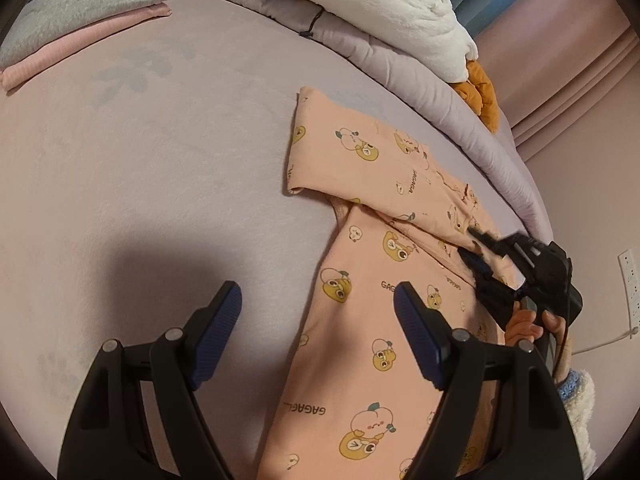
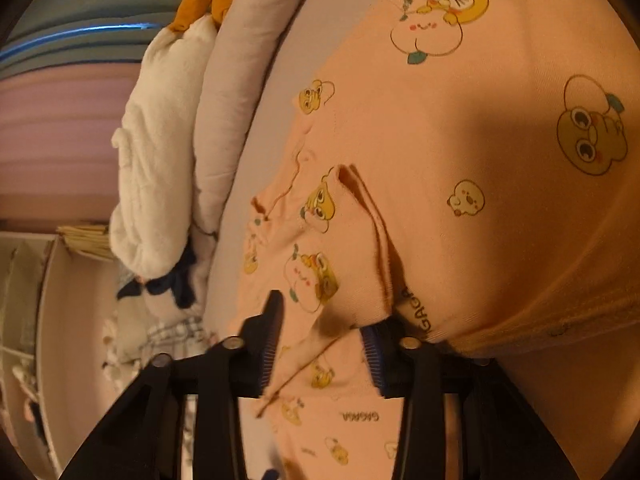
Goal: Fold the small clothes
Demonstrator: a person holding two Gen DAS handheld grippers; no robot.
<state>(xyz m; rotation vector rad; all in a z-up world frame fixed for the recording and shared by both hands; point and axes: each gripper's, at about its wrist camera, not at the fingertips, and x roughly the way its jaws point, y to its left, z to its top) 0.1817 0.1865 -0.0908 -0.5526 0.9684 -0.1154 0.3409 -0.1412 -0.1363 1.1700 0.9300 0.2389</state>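
Observation:
A small peach garment point(image 1: 360, 320) with yellow cartoon prints lies on the lilac bed sheet point(image 1: 160, 180), one part folded across toward the upper left. My left gripper point(image 1: 318, 300) is open and empty, hovering over the garment's left edge. My right gripper point(image 1: 470, 246) shows in the left wrist view at the garment's right side, its fingers apart around the cloth. In the right wrist view the gripper point(image 2: 320, 320) stands open with a fold of the peach garment point(image 2: 440, 160) between its fingers point(image 2: 272, 320).
A folded grey and pink stack point(image 1: 80, 28) lies at the far left of the bed. A rolled lilac quilt point(image 1: 420, 68) with a white plush blanket point(image 1: 392, 4) and an orange cloth point(image 1: 482, 96) runs along the far edge. A wall socket point(image 1: 630, 276) is at right.

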